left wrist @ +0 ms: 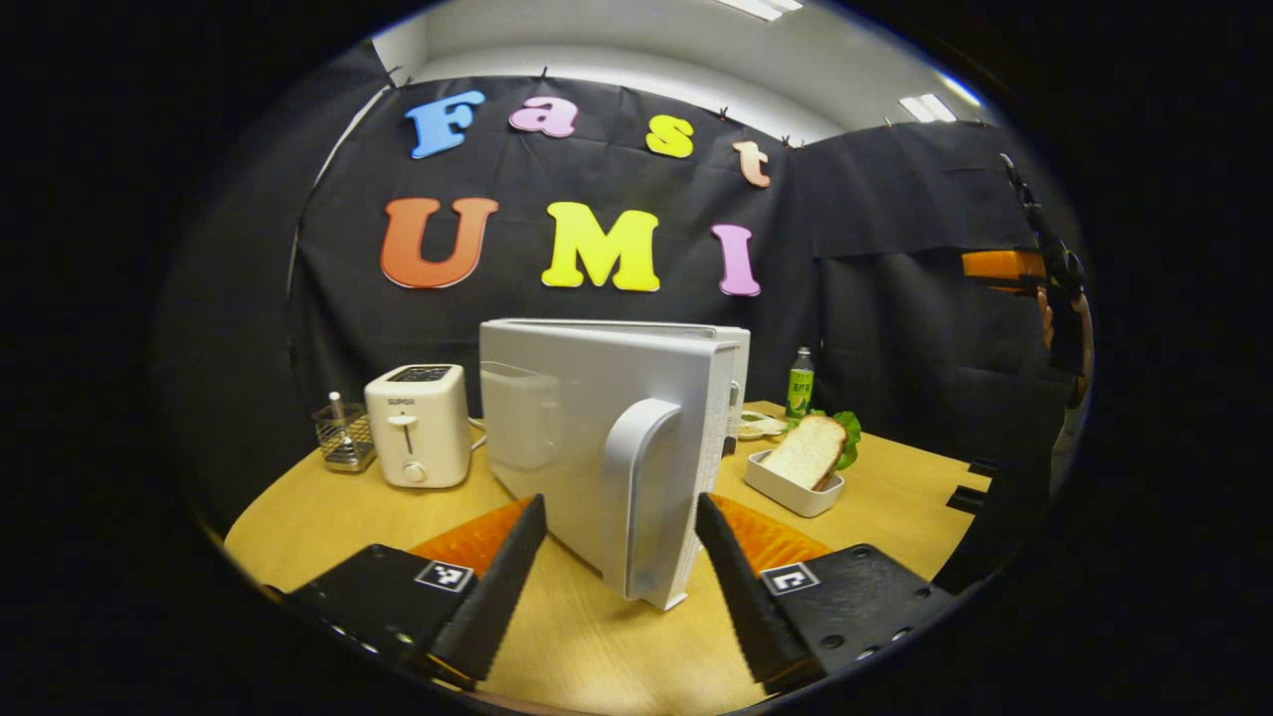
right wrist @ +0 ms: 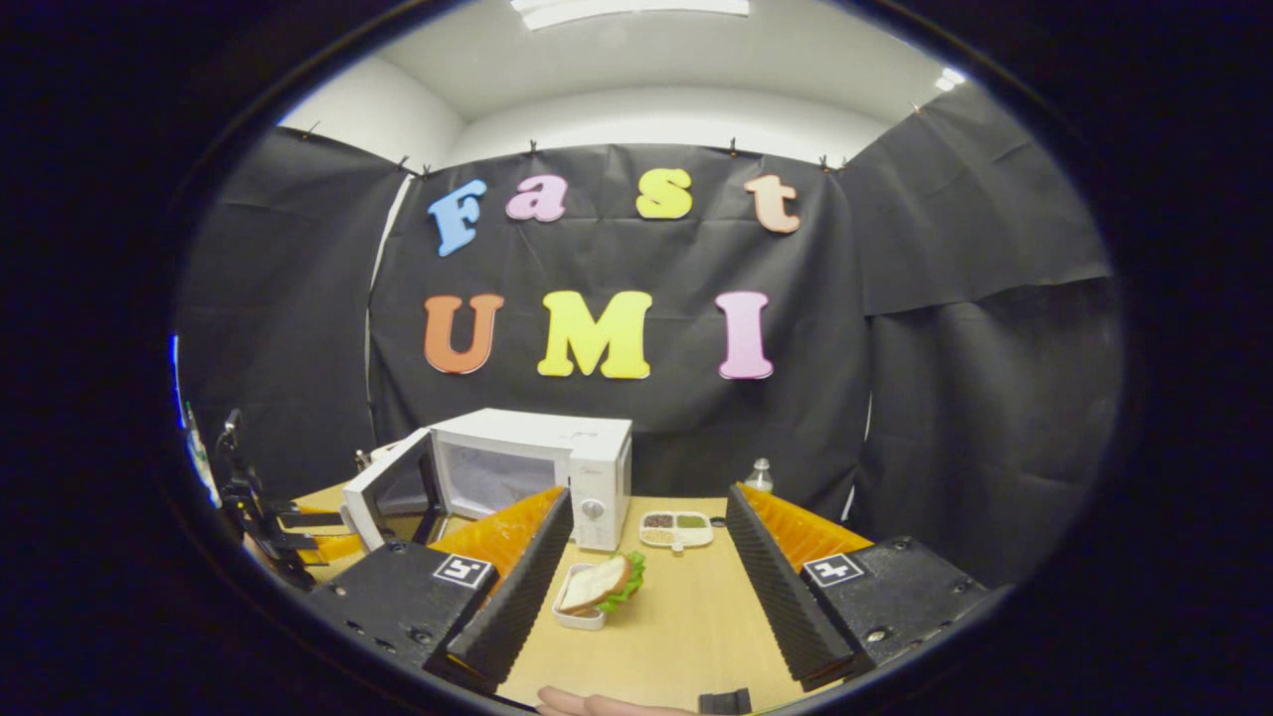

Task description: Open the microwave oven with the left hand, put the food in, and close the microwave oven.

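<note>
The white microwave [right wrist: 537, 462] stands at the back of the wooden table with its door [right wrist: 383, 492] swung open to the left. In the left gripper view that door [left wrist: 587, 438] faces me nearly edge-on. My left gripper [left wrist: 622, 497] is open, its fingers on either side of the door handle [left wrist: 641, 497] with a gap on the left side. The food is a sandwich with lettuce in a white dish [left wrist: 804, 459], right of the door. My right gripper [right wrist: 648, 497] is open and holds nothing, above and behind the sandwich dish [right wrist: 595, 589].
A white toaster [left wrist: 418, 423] and a wire basket [left wrist: 343, 438] stand left of the microwave. A small condiment tray [right wrist: 676, 527] and a bottle [right wrist: 760, 475] sit to its right. The left gripper [right wrist: 278, 527] shows by the door. A hand [right wrist: 597, 706] lies at the table's [right wrist: 696, 636] near edge.
</note>
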Demonstrator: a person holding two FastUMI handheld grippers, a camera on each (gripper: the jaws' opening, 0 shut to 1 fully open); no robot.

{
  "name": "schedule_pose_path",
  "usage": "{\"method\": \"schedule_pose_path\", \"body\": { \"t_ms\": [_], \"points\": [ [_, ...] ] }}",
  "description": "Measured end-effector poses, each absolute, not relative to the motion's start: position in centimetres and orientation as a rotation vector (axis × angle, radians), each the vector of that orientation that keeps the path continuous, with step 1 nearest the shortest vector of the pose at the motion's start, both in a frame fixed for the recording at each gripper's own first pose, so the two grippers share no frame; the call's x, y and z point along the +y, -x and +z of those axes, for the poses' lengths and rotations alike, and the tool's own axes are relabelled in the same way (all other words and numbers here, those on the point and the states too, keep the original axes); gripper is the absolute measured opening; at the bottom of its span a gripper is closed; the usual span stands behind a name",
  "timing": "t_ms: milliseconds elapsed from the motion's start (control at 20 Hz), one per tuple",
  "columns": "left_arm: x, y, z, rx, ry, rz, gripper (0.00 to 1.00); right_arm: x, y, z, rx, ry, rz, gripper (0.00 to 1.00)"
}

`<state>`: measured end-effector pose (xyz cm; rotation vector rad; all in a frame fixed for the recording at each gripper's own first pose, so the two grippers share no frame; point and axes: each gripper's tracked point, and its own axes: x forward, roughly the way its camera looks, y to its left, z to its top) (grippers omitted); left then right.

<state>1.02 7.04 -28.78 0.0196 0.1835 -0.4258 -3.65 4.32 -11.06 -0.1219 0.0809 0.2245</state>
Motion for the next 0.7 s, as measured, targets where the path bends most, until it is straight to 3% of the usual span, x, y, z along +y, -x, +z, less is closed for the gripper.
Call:
{"method": "schedule_pose_path", "body": {
  "t_ms": [50, 250, 300, 350, 400, 450, 500, 550, 600, 700],
  "points": [
    [8.4, -0.9, -28.4, 0.18, -0.019, -0.375, 0.98, 4.8, 2.8, -11.6, 0.101, 0.133, 0.232, 0.99],
    [13.5, -0.4, -26.2, 0.178, -0.077, -0.113, 0.95, 6.2, -1.0, -13.1, 0.193, 0.123, 0.243, 0.99],
    [13.6, -0.4, -25.2, 0.166, -0.089, -0.089, 0.95, 6.3, -2.1, -13.3, 0.212, 0.126, 0.244, 0.92],
    [13.5, -0.3, -24.2, 0.156, -0.089, -0.069, 0.82, 6.0, -3.1, -13.6, 0.229, 0.129, 0.237, 0.99],
    [13.4, -0.4, -23.0, 0.142, -0.081, -0.054, 0.95, 5.8, -4.1, -13.7, 0.248, 0.133, 0.233, 0.99],
    [13.5, -0.5, -21.9, 0.134, -0.079, -0.032, 0.95, 5.8, -5.0, -13.9, 0.27, 0.136, 0.235, 0.92],
    [13.3, -0.5, -20.6, 0.113, -0.079, -0.021, 0.95, 5.8, -5.9, -14.2, 0.3, 0.137, 0.245, 0.99],
    [12.8, -0.7, -19.3, 0.096, -0.071, -0.015, 0.95, 5.8, -6.7, -14.7, 0.334, 0.132, 0.26, 0.92],
    [12.4, -0.8, -18.2, 0.086, -0.059, -0.015, 0.95, 5.7, -7.5, -15.2, 0.375, 0.122, 0.277, 0.99],
    [11.5, -1.5, -16.1, 0.072, -0.034, -0.006, 0.94, 5.6, -9.5, -16.5, 0.467, 0.092, 0.302, 0.99]
  ]
}}
